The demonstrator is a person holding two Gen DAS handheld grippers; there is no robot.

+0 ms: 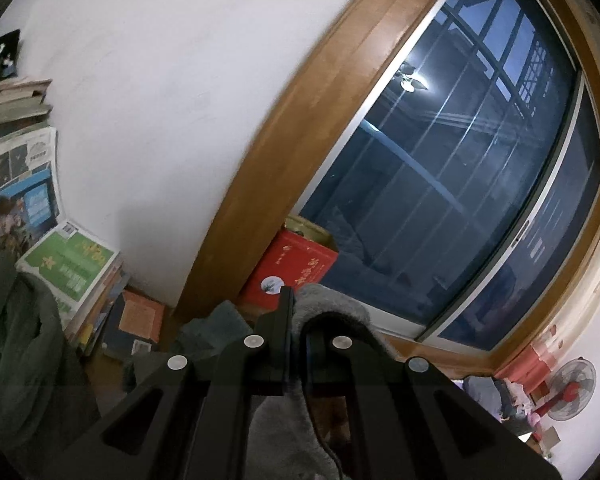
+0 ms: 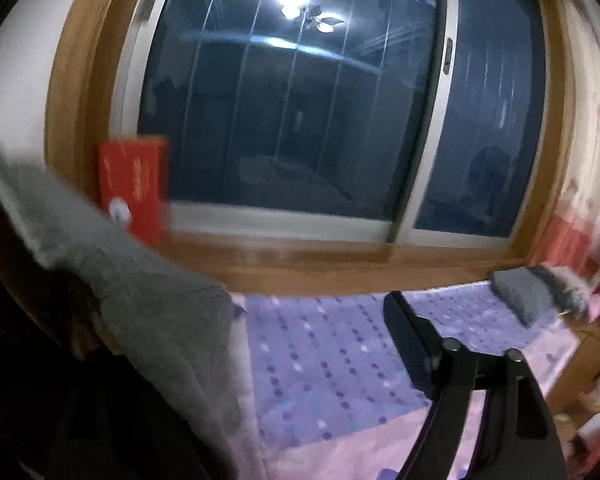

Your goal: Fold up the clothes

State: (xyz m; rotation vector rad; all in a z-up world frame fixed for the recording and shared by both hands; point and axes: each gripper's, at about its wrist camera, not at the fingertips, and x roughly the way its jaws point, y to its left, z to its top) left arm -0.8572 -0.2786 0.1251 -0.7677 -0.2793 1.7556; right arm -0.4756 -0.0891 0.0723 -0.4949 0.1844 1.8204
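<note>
A grey fleece garment (image 1: 336, 304) is pinched between the black fingers of my left gripper (image 1: 296, 320), which is shut on it. The cloth bunches over the right finger and hangs down below the jaws, held up in front of the window. In the right wrist view the same grey garment (image 2: 148, 288) drapes across the left side and hides one finger of my right gripper (image 2: 300, 344). Its other finger (image 2: 406, 340) shows bare. The jaws stand wide apart, with the bedspread visible in the gap and nothing pressed between the pads.
A purple dotted bedspread (image 2: 324, 352) lies below, with a folded grey cloth (image 2: 520, 296) at its far right. A wooden sill (image 2: 300, 256) holds a red box (image 2: 134, 184). Stacked books and papers (image 1: 68, 268), a green garment (image 1: 16, 340) and a fan (image 1: 572, 390) line the sides.
</note>
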